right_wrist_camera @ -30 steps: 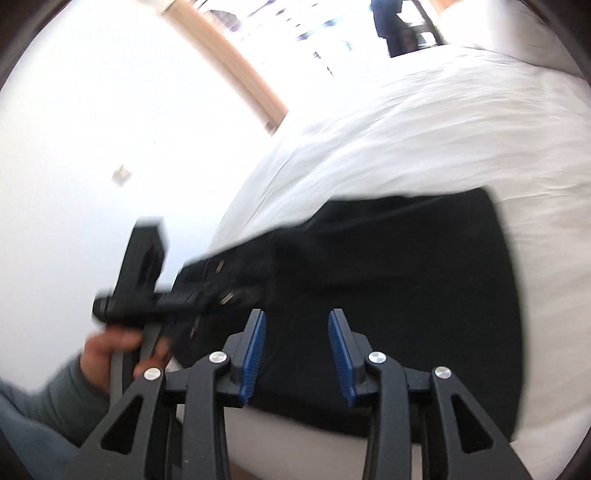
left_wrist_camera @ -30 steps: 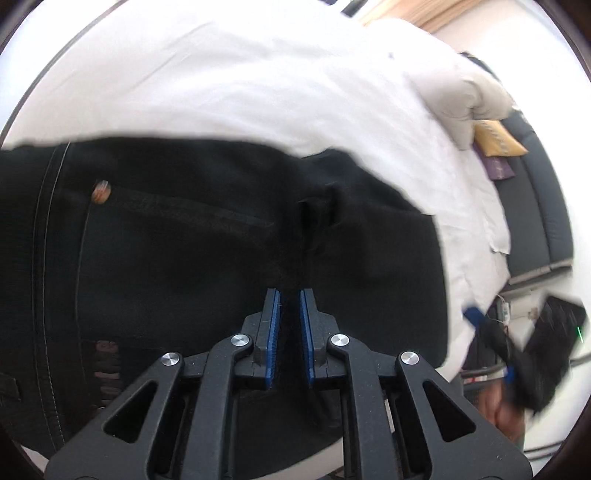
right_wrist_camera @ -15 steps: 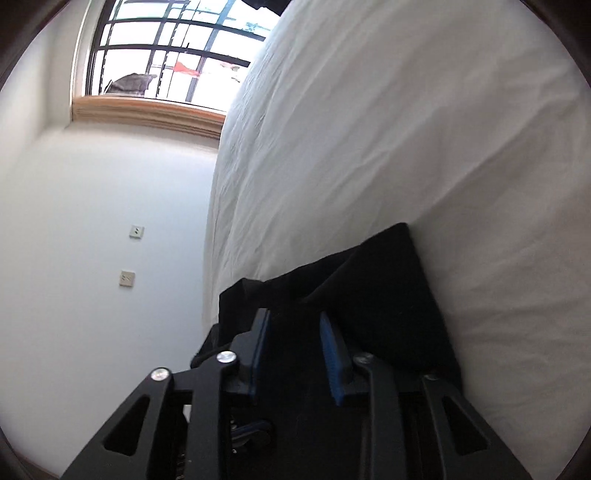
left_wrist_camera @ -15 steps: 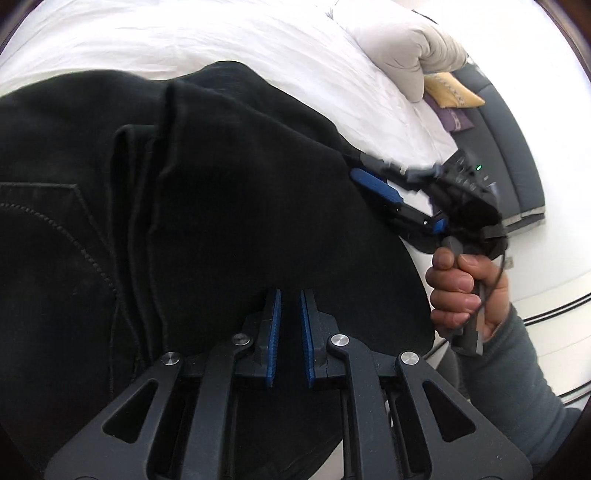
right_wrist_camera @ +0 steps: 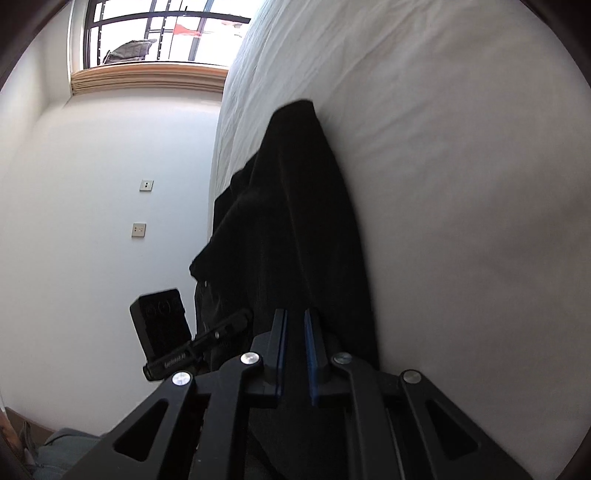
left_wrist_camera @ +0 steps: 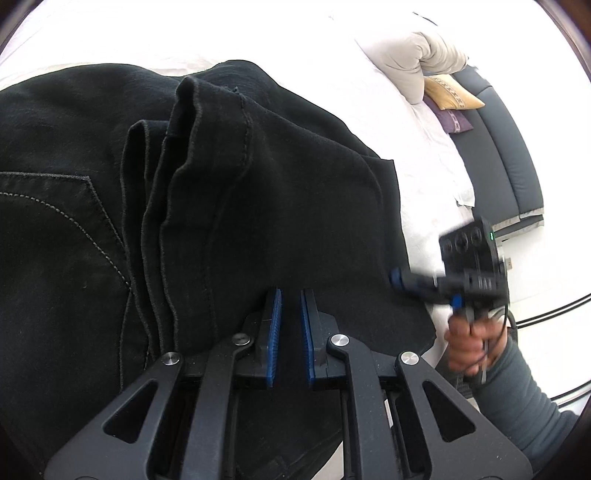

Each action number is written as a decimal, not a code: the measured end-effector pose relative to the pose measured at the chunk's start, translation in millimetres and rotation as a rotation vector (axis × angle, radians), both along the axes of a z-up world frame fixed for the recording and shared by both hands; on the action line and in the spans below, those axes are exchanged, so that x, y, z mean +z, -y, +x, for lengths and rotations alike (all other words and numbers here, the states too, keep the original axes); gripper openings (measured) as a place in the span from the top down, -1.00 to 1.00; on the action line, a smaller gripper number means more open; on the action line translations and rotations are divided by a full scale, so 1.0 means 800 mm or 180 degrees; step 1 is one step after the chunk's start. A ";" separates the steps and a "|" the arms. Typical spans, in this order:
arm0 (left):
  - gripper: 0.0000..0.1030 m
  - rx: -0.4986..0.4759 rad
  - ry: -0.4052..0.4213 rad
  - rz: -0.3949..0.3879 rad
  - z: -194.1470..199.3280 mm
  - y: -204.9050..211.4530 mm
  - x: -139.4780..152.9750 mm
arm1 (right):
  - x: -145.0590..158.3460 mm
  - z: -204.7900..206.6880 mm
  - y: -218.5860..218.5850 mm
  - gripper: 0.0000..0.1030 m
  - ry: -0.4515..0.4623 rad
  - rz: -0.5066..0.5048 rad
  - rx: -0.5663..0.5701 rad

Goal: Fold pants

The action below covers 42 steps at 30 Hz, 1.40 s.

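Black pants (left_wrist_camera: 184, 184) lie bunched on the white bed (left_wrist_camera: 369, 74), with a back pocket at left and folded leg seams in the middle. My left gripper (left_wrist_camera: 290, 295) sits at the near edge of the pants, pads almost together with black cloth between them. In the right wrist view the pants (right_wrist_camera: 295, 203) run along the edge of the bed (right_wrist_camera: 461, 184). My right gripper (right_wrist_camera: 294, 314) is closing, its blue pads nearly together with black cloth pinched between them. It shows blurred at the pants' right edge (left_wrist_camera: 406, 282), held by a hand (left_wrist_camera: 469, 343).
Beige pillows (left_wrist_camera: 406, 62), a yellow cushion (left_wrist_camera: 450, 92) and a purple one (left_wrist_camera: 456, 122) lie at the bed's far end beside a dark padded bench (left_wrist_camera: 509, 155). A white wall with sockets (right_wrist_camera: 146, 185) and a window (right_wrist_camera: 155, 33) stand left of the bed.
The left gripper came down with the pants, which now lie heaped on the bed. The right gripper dropped, rolled and closed on the pants' right edge.
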<state>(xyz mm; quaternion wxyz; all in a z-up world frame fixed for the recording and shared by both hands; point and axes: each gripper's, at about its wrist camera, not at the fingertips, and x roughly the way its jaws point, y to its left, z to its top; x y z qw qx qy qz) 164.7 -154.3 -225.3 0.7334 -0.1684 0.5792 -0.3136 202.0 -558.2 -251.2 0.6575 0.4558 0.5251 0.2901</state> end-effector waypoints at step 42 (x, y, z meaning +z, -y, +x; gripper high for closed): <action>-0.81 0.0757 0.0689 -0.0006 -0.101 -0.163 0.079 | 0.103 -0.062 -0.082 -0.26 0.0614 0.0318 -0.0224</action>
